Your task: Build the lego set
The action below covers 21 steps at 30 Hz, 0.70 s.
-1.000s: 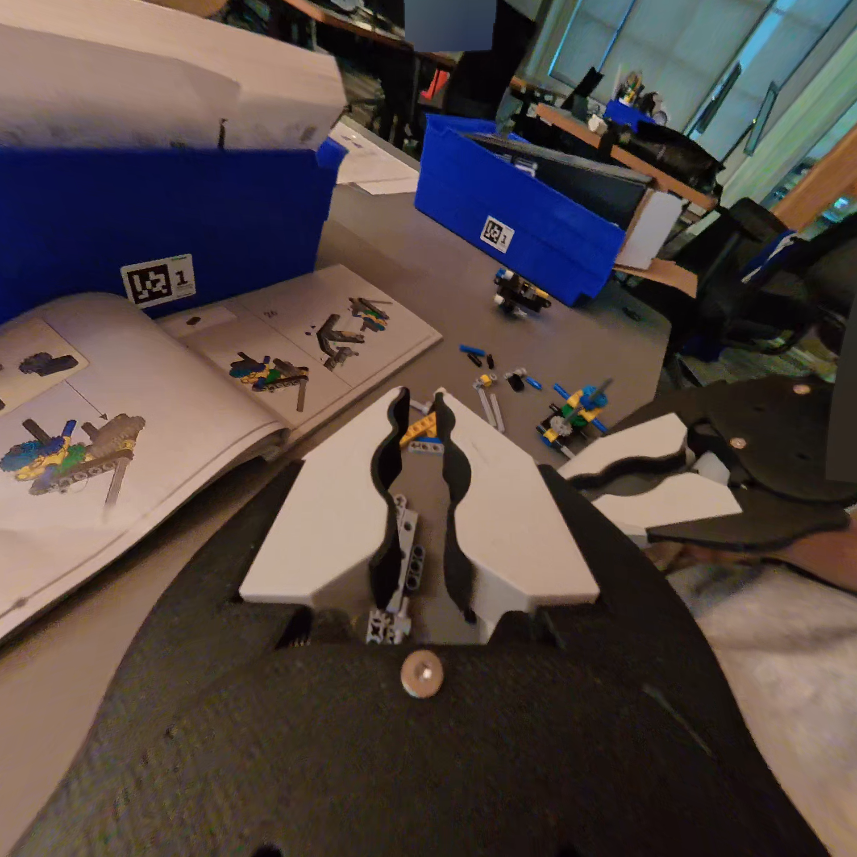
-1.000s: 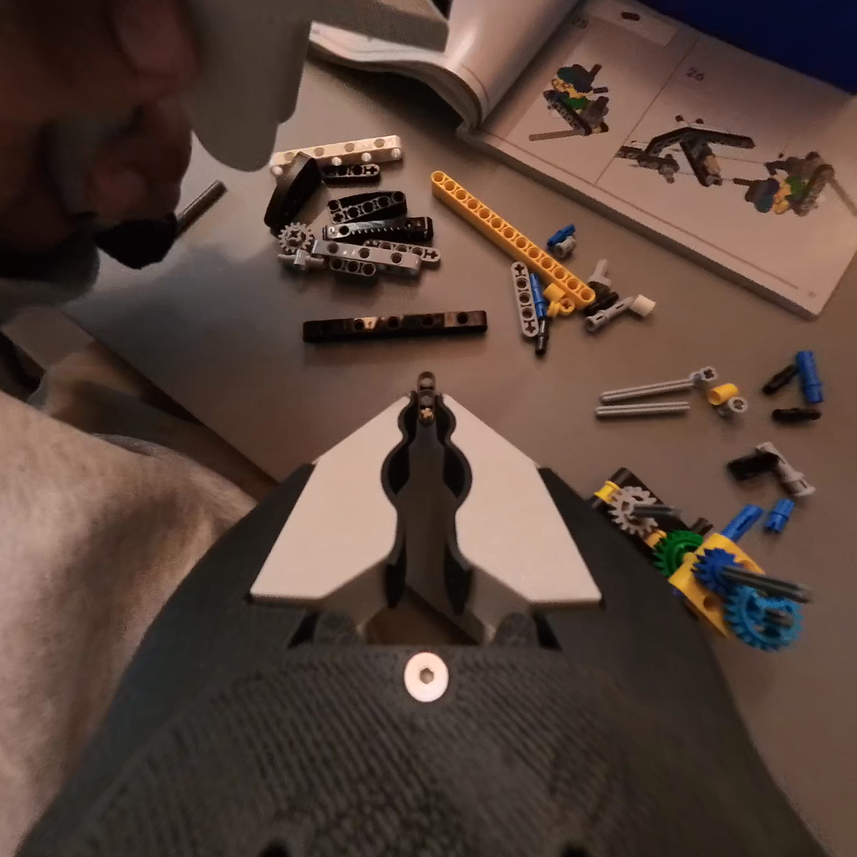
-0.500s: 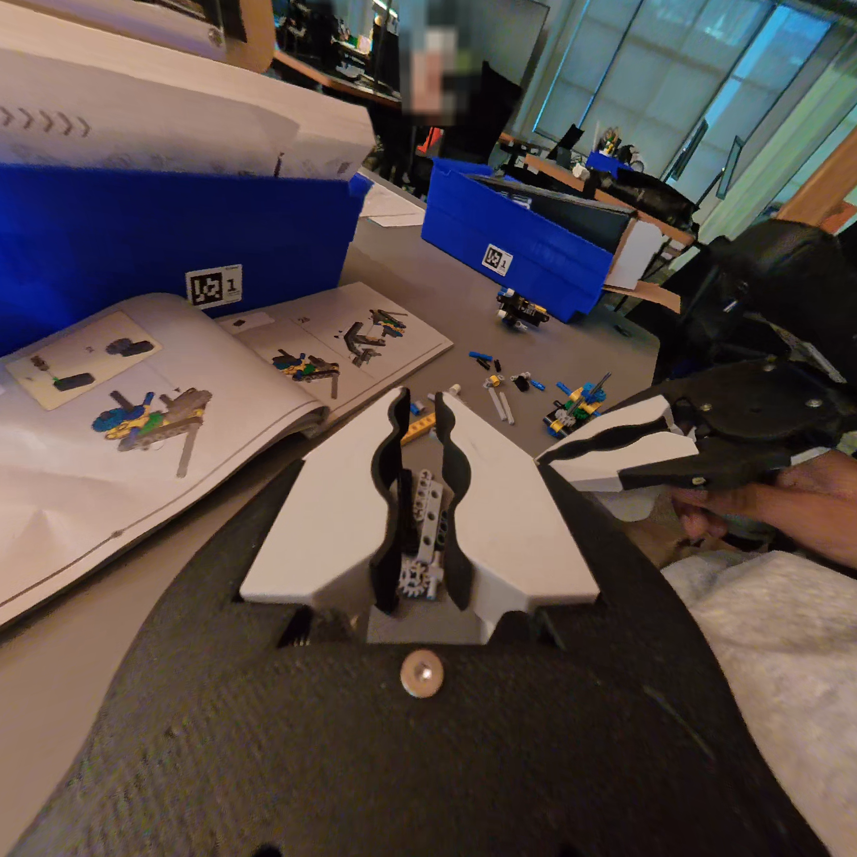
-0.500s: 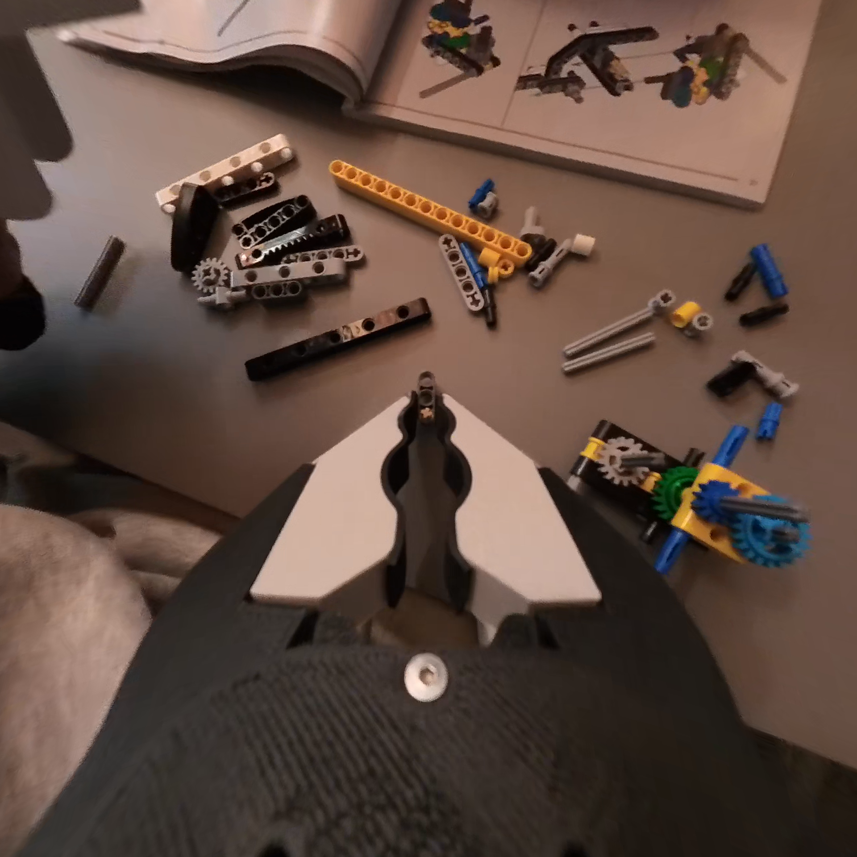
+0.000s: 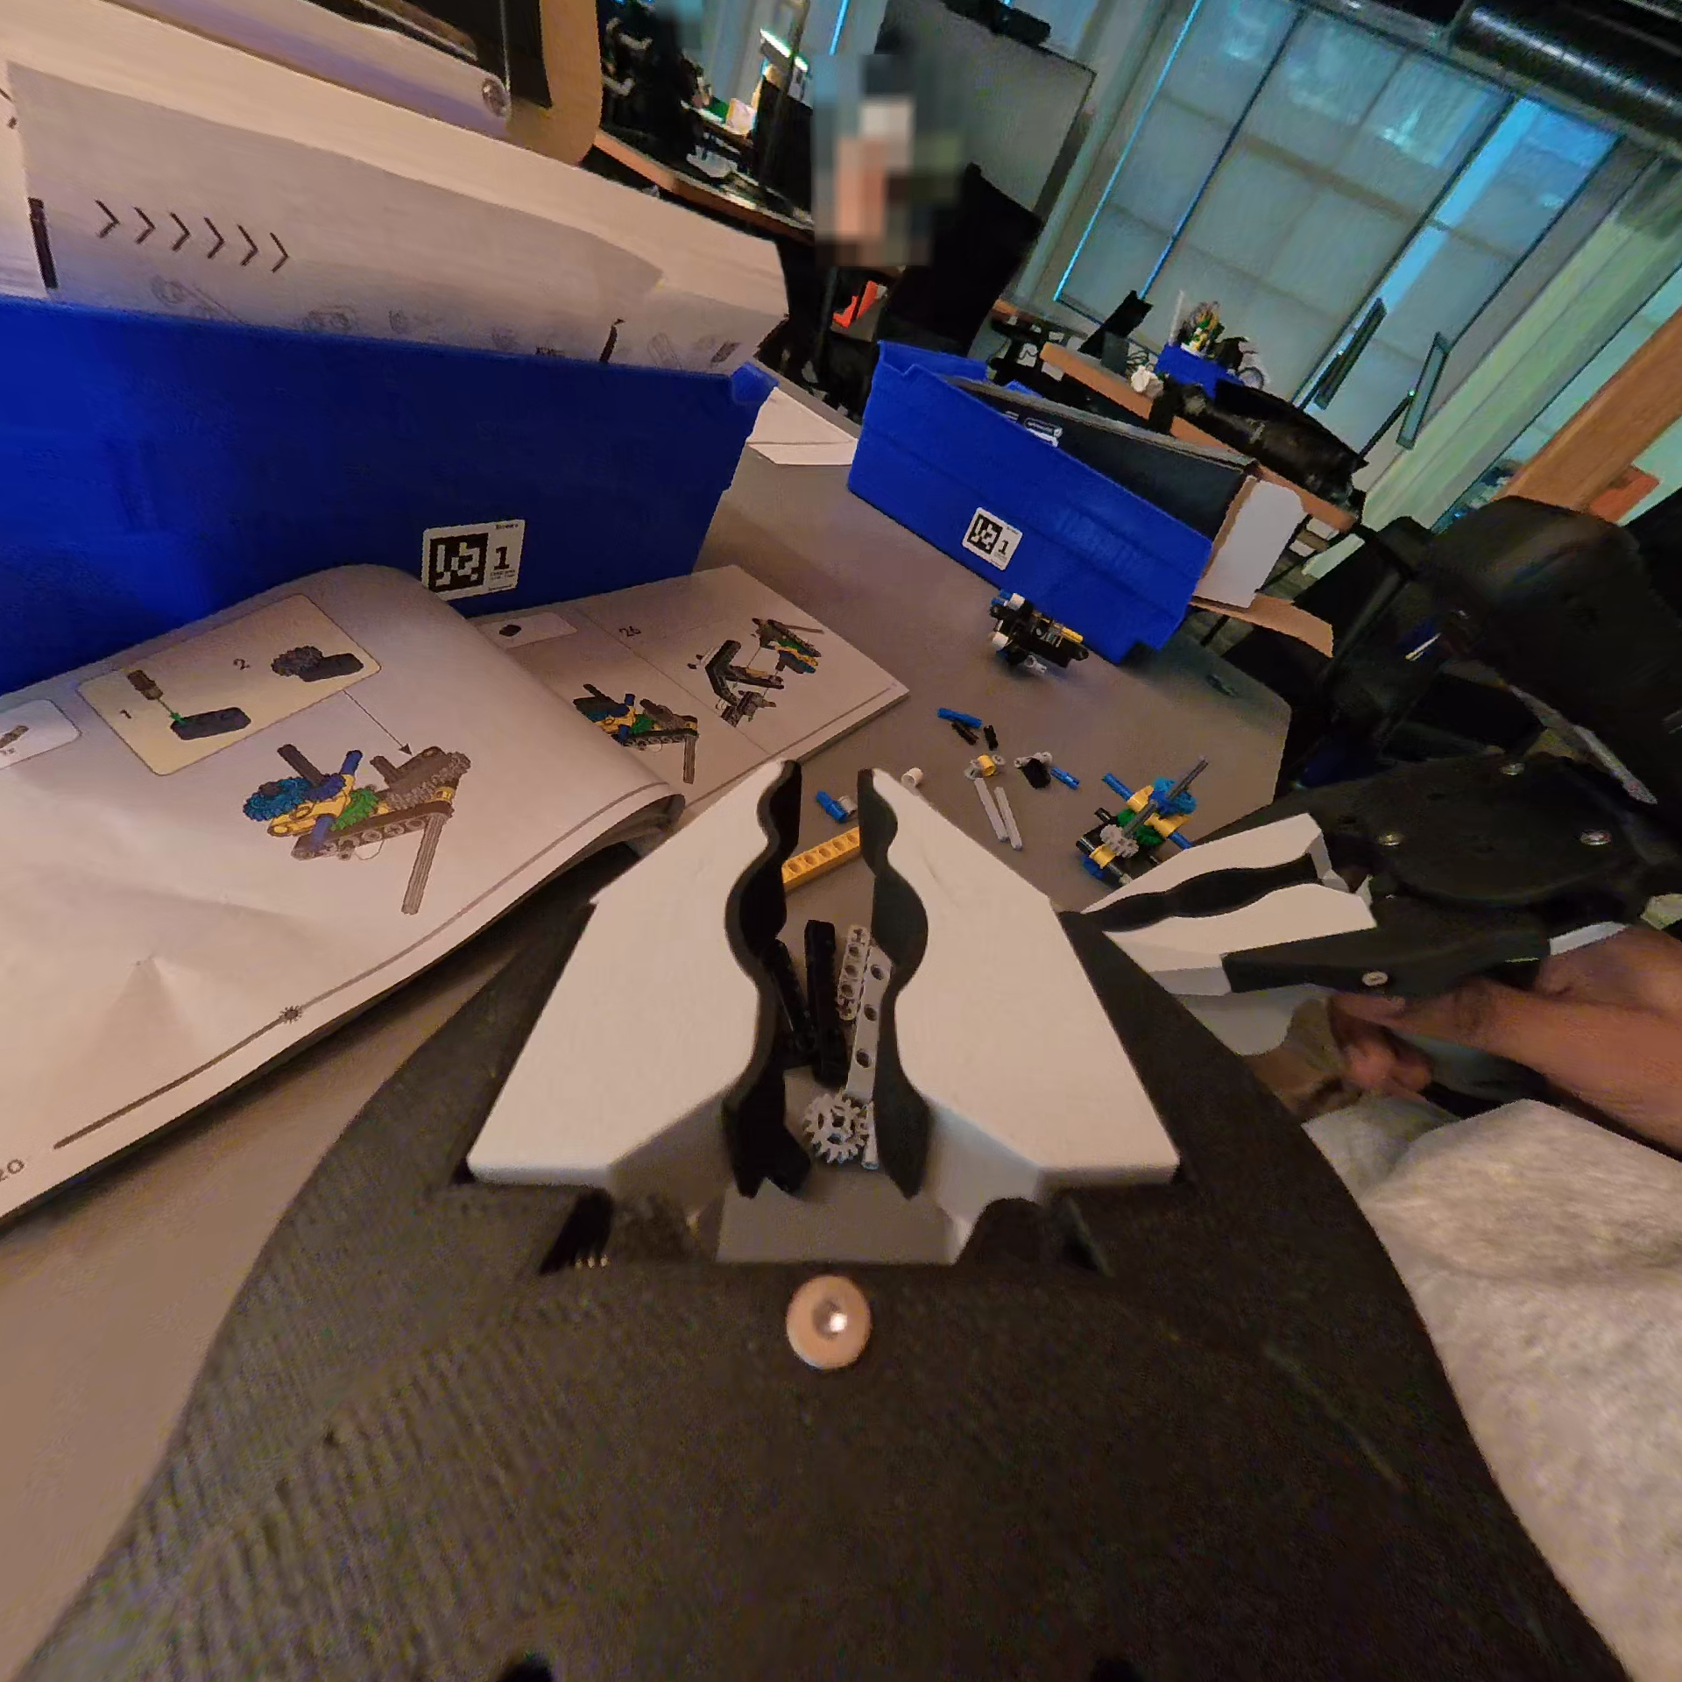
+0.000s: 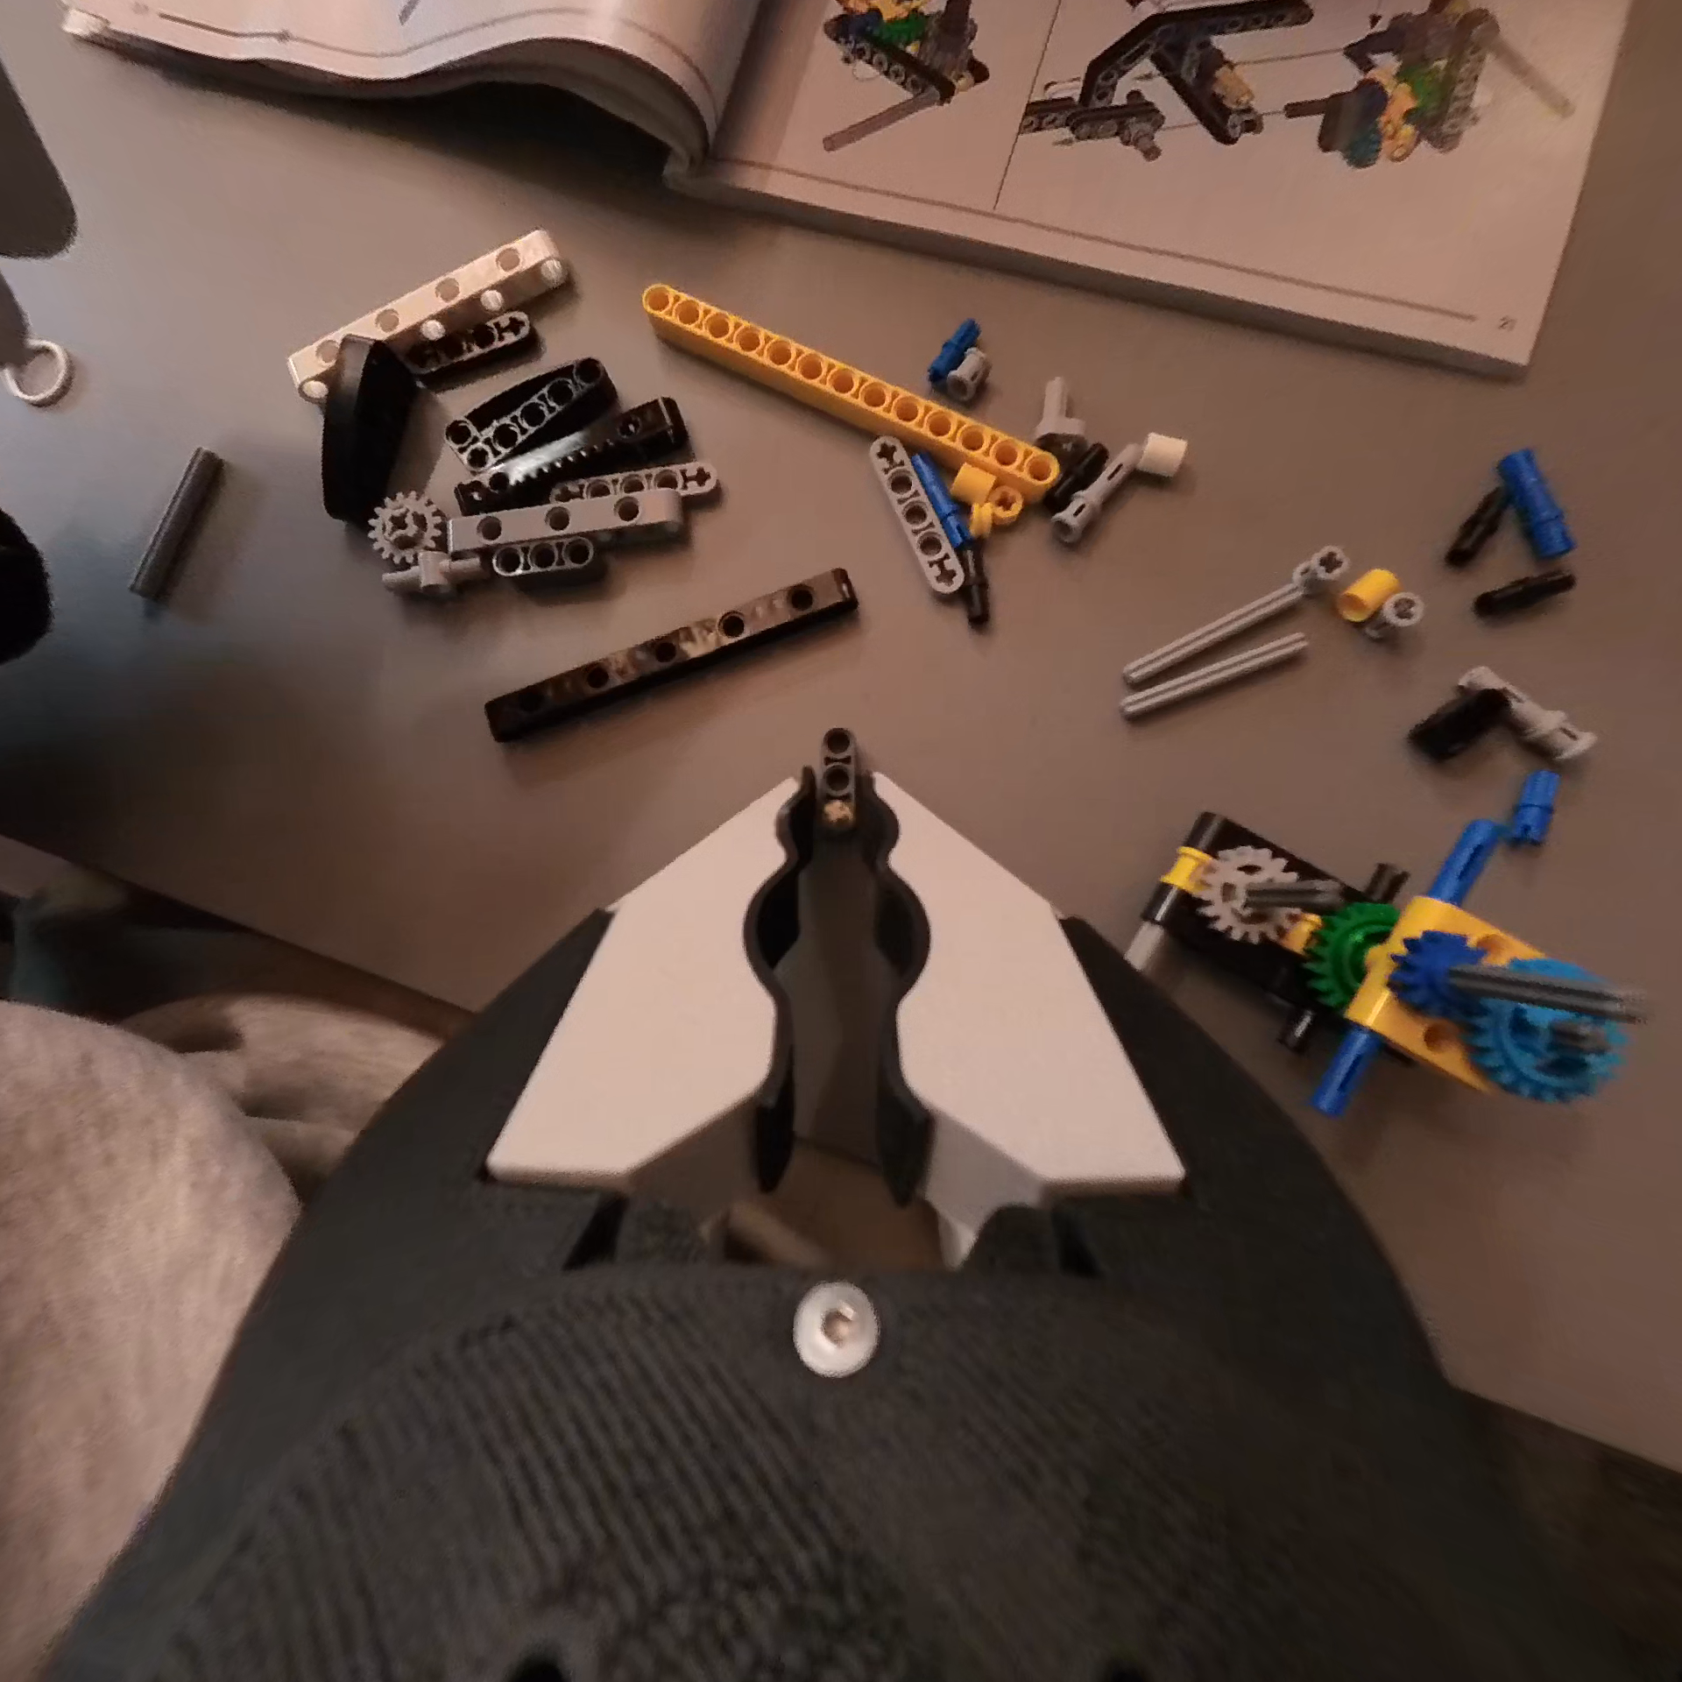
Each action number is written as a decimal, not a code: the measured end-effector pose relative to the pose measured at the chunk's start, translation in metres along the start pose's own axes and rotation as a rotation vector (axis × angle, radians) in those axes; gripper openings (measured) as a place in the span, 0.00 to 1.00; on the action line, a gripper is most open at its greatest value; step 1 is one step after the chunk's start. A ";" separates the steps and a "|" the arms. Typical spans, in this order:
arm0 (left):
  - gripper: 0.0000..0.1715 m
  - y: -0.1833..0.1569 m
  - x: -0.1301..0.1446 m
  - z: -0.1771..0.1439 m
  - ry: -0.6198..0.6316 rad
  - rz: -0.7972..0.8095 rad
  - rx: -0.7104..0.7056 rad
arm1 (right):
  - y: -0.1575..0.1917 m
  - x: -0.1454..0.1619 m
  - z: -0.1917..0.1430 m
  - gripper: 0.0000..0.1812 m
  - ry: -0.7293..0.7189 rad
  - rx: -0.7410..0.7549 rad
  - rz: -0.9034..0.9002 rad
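Right wrist view looks down on the grey table (image 6: 227, 692), where the right gripper (image 6: 838, 792) has its jaws closed on a small dark lego beam (image 6: 838, 763), pinched at the very tips so that its holed end sticks out past them. Just ahead of those tips lies a long black beam (image 6: 672, 655); farther ahead and to the left sits a heap of black and grey beams with a small grey gear (image 6: 407, 526), and straight ahead a long yellow beam (image 6: 846, 380) runs slantwise. To the right of the gripper lies the part-built assembly (image 6: 1420, 965) of yellow frame, blue and green gears and dark axles, with two grey axles (image 6: 1215, 660) ahead of it. The open instruction booklet (image 6: 1183, 218) lies at the far edge, beyond the loose pieces. In the left wrist view the left gripper (image 5: 828, 783) hangs above the table with its jaws a little apart and nothing between them; the heap of beams and the gear show through the gap, lying on the table below as far as the wide-angle view lets one judge. The booklet (image 5: 273, 819) spreads to its left, a blue bin (image 5: 364, 455) stands behind that, and a second blue bin (image 5: 1028, 510) stands farther ahead to the right. The right gripper (image 5: 1101, 906) enters from the right, held in a hand (image 5: 1565, 1028).
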<state>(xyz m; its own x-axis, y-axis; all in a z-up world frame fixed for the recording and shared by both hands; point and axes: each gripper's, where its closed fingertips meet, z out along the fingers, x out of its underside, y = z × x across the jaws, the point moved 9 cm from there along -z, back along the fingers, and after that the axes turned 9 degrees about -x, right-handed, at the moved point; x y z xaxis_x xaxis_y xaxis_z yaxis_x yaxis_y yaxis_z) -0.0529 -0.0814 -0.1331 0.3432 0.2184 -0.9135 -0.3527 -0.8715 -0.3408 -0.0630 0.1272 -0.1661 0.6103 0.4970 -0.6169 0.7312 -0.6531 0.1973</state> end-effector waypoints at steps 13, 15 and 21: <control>0.06 -0.001 0.003 0.003 0.021 0.004 -0.007 | 0.001 0.009 -0.008 0.15 -0.016 -0.078 0.015; 0.06 -0.001 0.003 0.003 0.019 0.006 -0.008 | 0.007 0.009 -0.006 0.16 -0.016 -0.121 0.008; 0.06 0.000 0.003 0.003 0.018 0.007 -0.011 | 0.018 0.004 -0.008 0.18 -0.041 -0.187 -0.062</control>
<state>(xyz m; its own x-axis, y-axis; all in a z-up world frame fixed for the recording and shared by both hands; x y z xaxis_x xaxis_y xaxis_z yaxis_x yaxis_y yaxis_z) -0.0541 -0.0794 -0.1362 0.3567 0.2039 -0.9117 -0.3456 -0.8778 -0.3316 -0.0445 0.1221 -0.1591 0.5524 0.5066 -0.6620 0.8131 -0.5024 0.2940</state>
